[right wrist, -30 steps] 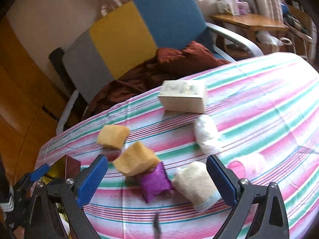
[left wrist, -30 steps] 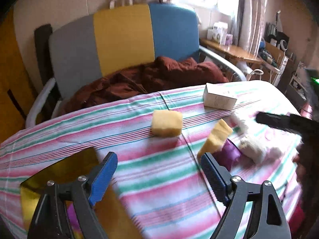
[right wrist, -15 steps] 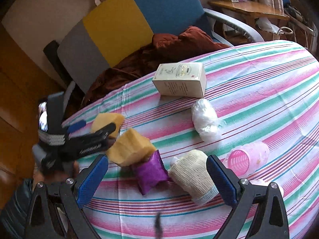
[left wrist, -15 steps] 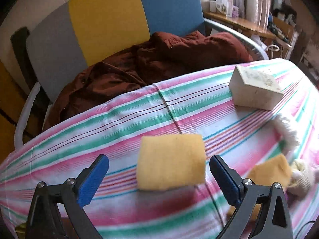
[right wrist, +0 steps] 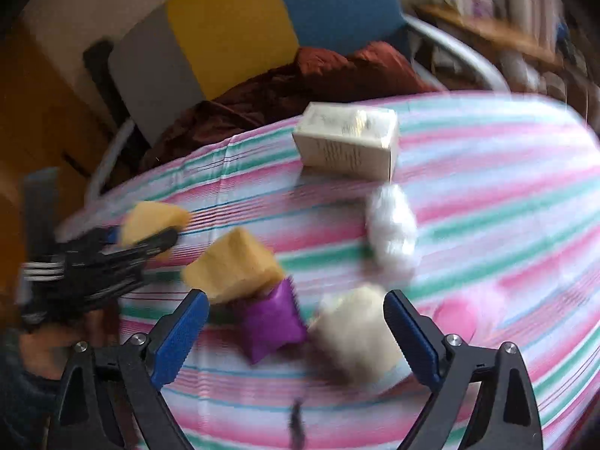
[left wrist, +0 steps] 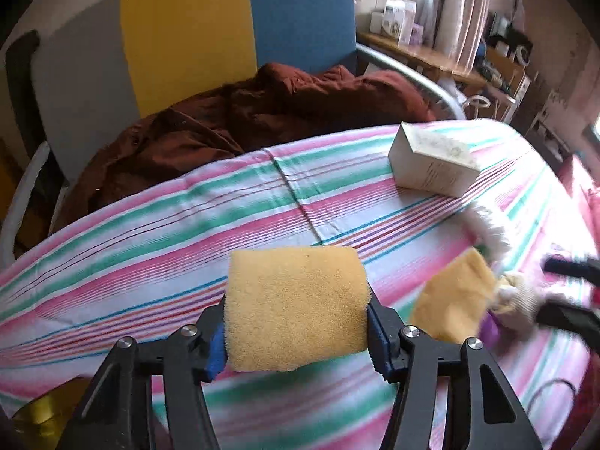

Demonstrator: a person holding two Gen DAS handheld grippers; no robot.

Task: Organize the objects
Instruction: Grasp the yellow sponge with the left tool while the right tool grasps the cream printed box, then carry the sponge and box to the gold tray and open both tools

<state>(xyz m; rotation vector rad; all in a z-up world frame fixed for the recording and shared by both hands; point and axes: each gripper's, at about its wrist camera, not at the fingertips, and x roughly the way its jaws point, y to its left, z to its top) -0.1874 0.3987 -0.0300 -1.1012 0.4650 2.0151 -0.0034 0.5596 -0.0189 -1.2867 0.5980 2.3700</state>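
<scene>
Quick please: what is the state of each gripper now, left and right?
Left gripper: closed on a yellow sponge.
Right gripper: open, holding nothing; a purple pouch and a cream cloth lie between its jaws.

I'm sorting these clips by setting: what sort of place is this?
Probably a lived-in room at home. A striped tablecloth covers the table, a padded chair holds a crumpled brown garment, and a cluttered wooden desk stands by curtains.

Yellow sponge (left wrist: 296, 307), purple pouch (right wrist: 272, 318), pink-green-white striped tablecloth (left wrist: 187, 232).
</scene>
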